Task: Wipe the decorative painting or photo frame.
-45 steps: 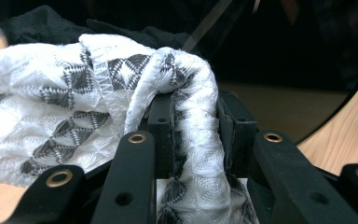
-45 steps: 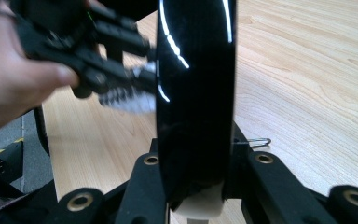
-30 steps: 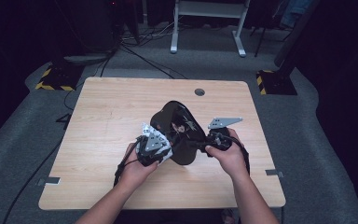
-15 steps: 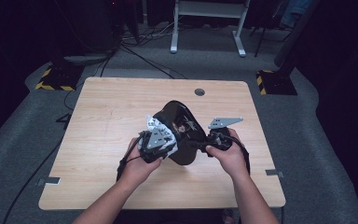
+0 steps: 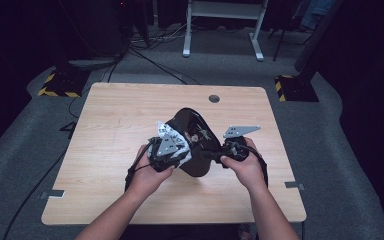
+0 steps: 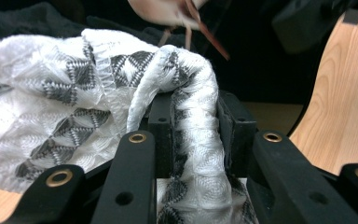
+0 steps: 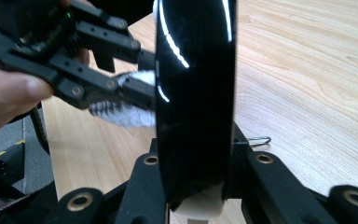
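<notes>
Wiping step: keep right hand-held gripper clamped steady on the black plate's rim, raised over the table's middle, while left hand-held gripper, pinching the patterned cloth, rubs its face with light, even strokes.

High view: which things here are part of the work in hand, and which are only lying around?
In use: black plate, white patterned cloth, left gripper, right gripper.

Lying around: white metal stand, floor cables, yellow-black striped base.
</notes>
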